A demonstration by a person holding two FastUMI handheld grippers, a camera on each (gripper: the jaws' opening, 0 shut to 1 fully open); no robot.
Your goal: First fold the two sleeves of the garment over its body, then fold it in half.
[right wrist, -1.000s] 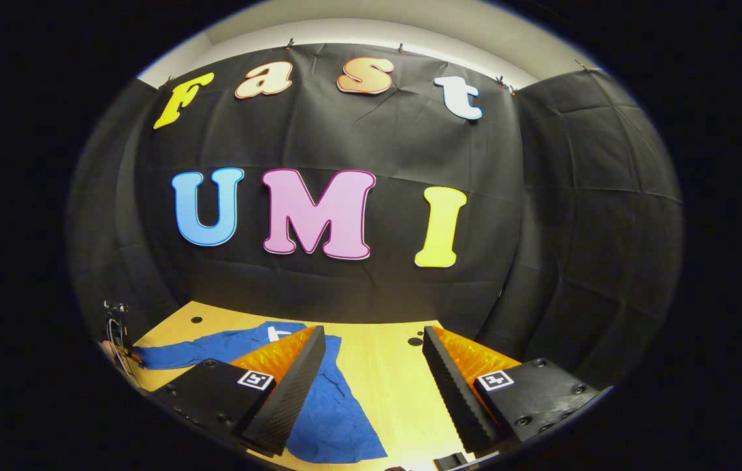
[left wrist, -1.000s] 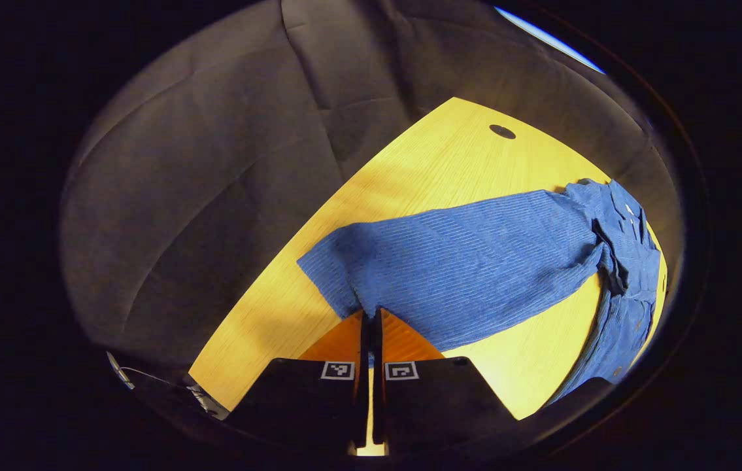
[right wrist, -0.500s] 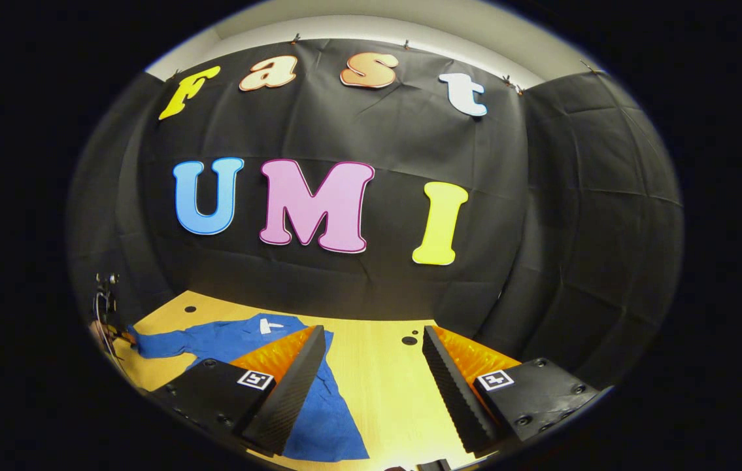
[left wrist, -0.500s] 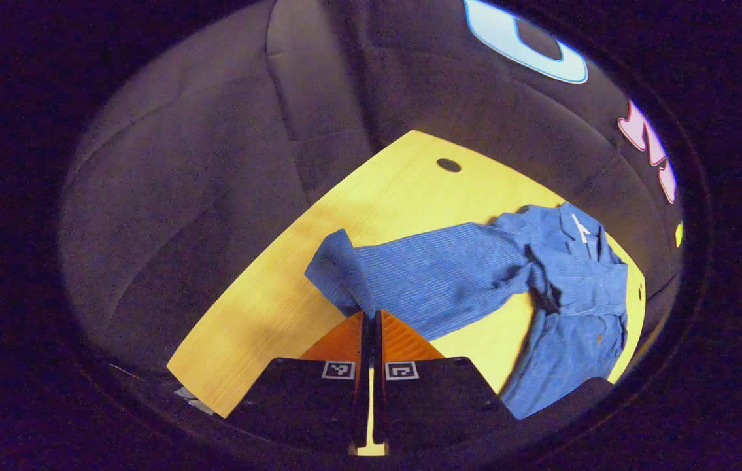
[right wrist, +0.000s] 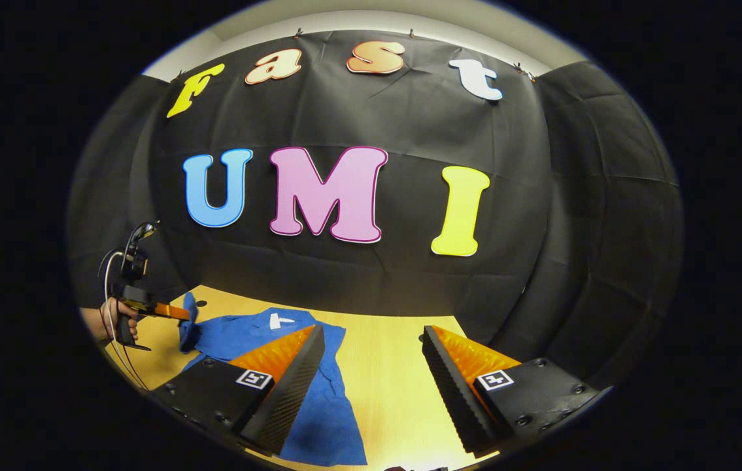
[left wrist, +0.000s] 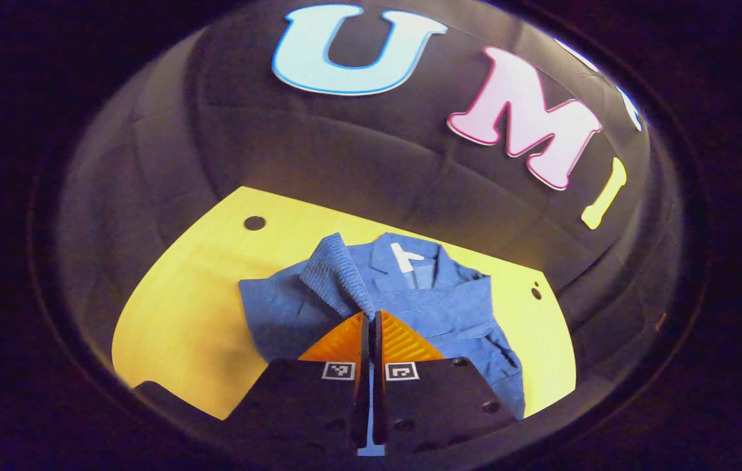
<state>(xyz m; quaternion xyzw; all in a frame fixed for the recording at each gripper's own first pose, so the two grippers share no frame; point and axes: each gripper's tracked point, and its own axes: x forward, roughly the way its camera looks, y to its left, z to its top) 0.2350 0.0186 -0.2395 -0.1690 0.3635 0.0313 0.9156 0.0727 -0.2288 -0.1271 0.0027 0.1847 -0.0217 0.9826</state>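
The blue shirt (left wrist: 410, 307) lies spread on the yellow wooden table (left wrist: 181, 320), collar toward the black cloth wall (left wrist: 318, 163). Bare tabletop lies open on both sides of it, up to the table's edges — a small round hole (left wrist: 254, 223) sits near the far left corner. The left tongs (left wrist: 371, 318) are pressed together on the sleeve (left wrist: 335, 271), pinching its cuff end, which is lifted above the shirt's body near the collar. In the right gripper view a hand (right wrist: 112, 314) holds those tongs at the shirt's left side. The right tongs (right wrist: 374, 337) stand spread wide — held above the table, with the shirt's lower body under the left finger (right wrist: 292, 379).
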